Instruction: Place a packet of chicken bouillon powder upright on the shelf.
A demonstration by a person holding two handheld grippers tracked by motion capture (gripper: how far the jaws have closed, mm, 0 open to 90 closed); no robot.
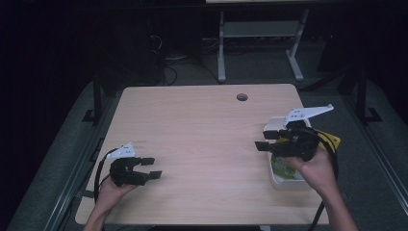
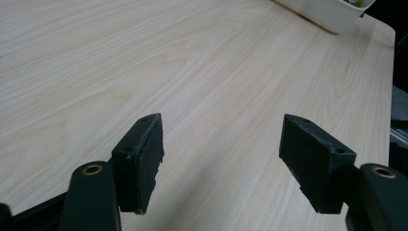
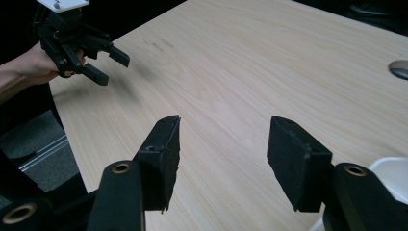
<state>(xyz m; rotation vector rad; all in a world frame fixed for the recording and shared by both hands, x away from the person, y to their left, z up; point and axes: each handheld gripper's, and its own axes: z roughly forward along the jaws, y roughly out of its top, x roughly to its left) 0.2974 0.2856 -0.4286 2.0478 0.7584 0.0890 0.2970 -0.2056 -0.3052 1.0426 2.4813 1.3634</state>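
The left hand-held gripper hangs low over the left side of the tabletop. Its jaws stand wide apart and hold nothing. The right hand-held gripper hangs over the white tray at the right edge. Its jaws are wide apart too, with nothing between them. The tray has something green inside, too small to tell what. To pick it up well, I think the right one should tip its jaws down, go straight in slowly, and close only once the green thing sits between both pads.
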